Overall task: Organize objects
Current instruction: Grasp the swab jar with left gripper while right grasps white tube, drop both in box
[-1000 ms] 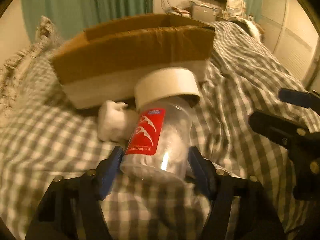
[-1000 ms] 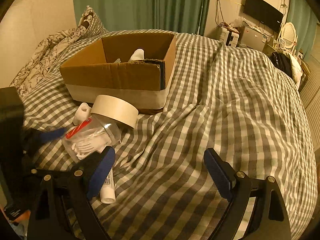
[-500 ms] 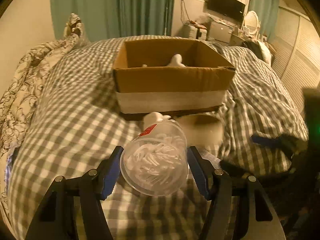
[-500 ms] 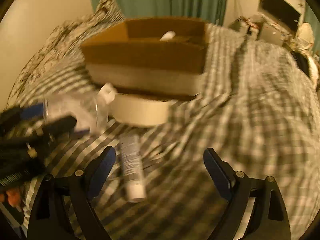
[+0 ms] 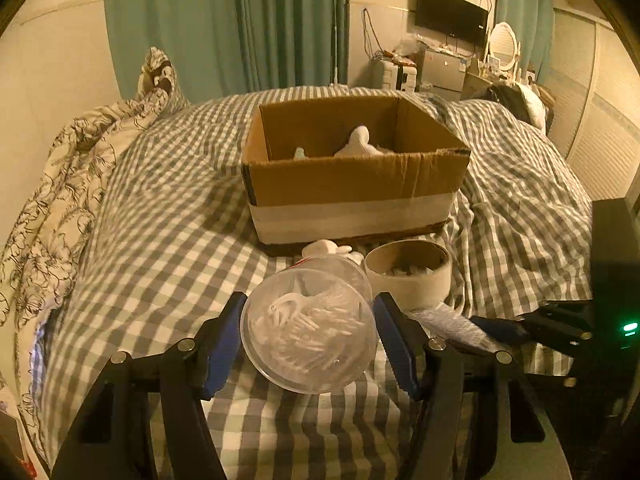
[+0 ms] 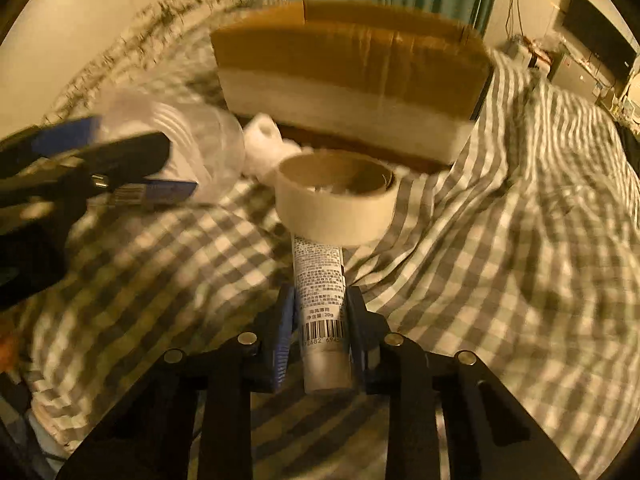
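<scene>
**Jar in my left, tube in my right**

My left gripper [image 5: 310, 338] pinches a clear plastic jar [image 5: 310, 332] of white cotton swabs between its blue pads, base toward the camera, lifted above the checked bedspread [image 5: 160, 240]. My right gripper [image 6: 320, 320] has just been closing, and its pads now press both sides of a white tube [image 6: 322, 308] lying on the bedspread, its far end touching the roll of masking tape [image 6: 336, 196]. A second ago those jaws stood wide and empty above the bedspread. The jar has risen since then; before, it lay low with its red label showing. The cardboard box [image 5: 352, 172] stands just behind the tape, with white items inside.
</scene>
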`<move>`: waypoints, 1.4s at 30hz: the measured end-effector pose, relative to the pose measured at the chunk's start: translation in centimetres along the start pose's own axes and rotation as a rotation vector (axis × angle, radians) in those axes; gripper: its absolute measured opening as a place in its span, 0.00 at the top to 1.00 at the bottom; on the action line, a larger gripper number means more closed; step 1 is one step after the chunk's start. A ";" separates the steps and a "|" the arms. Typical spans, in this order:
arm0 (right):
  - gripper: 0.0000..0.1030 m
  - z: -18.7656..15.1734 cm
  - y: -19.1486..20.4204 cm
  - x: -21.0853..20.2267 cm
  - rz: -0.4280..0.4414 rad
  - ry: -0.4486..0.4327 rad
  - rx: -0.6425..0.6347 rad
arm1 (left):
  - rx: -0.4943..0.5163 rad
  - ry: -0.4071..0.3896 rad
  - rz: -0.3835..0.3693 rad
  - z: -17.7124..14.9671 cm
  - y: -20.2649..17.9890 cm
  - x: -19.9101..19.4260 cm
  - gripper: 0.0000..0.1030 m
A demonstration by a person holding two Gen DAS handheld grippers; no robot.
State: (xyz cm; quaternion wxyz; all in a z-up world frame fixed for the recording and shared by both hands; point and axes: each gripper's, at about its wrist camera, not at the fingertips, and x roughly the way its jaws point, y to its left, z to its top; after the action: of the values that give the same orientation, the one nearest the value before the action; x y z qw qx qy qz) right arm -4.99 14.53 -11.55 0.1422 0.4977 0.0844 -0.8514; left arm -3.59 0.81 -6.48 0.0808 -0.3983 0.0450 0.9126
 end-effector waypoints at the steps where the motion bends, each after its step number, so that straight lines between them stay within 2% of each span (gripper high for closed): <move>1: 0.76 0.1 0.0 -0.8 0.004 -0.011 -0.003 | -0.002 -0.005 0.002 0.1 0.1 -0.2 0.36; 9: 0.76 1.5 0.2 -7.0 -0.010 -0.152 -0.009 | -0.005 -0.066 0.021 1.0 -0.1 -2.2 0.36; 16: 0.76 3.5 -0.4 -10.2 -0.041 -0.236 -0.008 | 0.011 -0.126 0.046 2.8 -0.3 -3.9 0.37; 26: 0.76 10.6 -3.9 -14.8 -0.101 -0.395 0.010 | 0.059 -0.242 0.058 9.2 -1.9 -4.5 0.37; 35: 0.76 16.7 -5.7 -12.8 -0.101 -0.406 0.000 | 0.050 -0.268 0.056 16.0 -1.5 -0.5 0.37; 42: 0.76 20.6 -7.0 -8.9 -0.076 -0.360 -0.012 | 0.045 -0.230 0.064 18.3 -0.9 4.4 0.37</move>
State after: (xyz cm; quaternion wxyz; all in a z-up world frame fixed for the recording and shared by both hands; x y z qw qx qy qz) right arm -20.07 16.68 6.30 0.1255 0.3329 0.0814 -0.9310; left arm -19.53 4.92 2.74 0.0651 -0.2874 0.0687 0.9531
